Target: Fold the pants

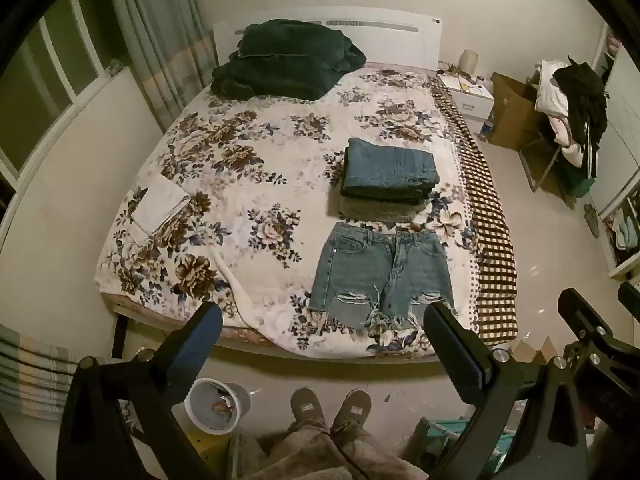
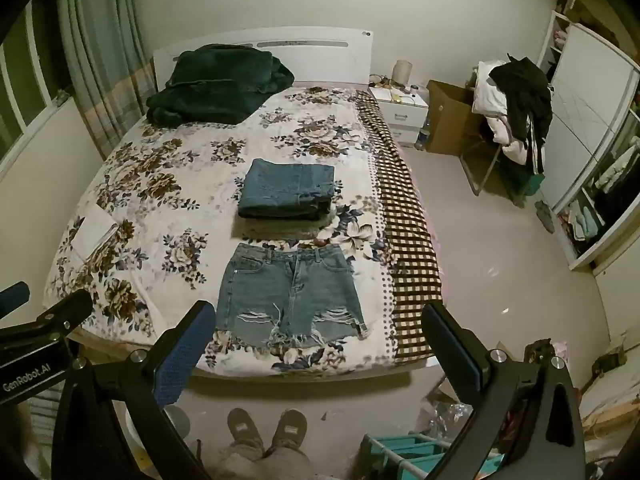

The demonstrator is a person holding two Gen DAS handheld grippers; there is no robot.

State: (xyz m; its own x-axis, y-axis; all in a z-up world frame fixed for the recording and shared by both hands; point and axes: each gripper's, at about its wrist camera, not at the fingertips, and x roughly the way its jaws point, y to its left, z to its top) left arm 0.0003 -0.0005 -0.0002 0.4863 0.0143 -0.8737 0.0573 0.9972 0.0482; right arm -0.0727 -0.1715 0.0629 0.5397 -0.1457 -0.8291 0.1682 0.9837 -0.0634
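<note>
Shorts (image 1: 382,276) lie spread flat on the bed (image 1: 248,184), front up, waistband toward the headboard and frayed hems at the foot edge nearest you. Just beyond the waistband sits a stack (image 1: 390,176) of already folded denim, with what looks like a grey piece underneath it.

Expect the shorts to handle like any light denim — soft enough to fold, but with enough body to hold a crease and not slither about. The floral cover looks plush, so the cloth should drag a little and not slide freely. The torn patches and loose threads at the hems are the weak spots; a finger could snag there, so keep off them. Your best holds are probably the waistband corner and the outer side seam low on one leg, pinched together by the two grippers so one half can be carried over the other.

Your left gripper (image 1: 320,344) hangs above the floor short of the foot edge of the bed, fingers spread wide, with nothing between them and touching nothing. Your right gripper (image 2: 316,344) is just the same — wide apart, empty, clear of the bed, with the shorts framed between its fingers. You stand at the foot edge, both tools well short of the cloth.
</note>
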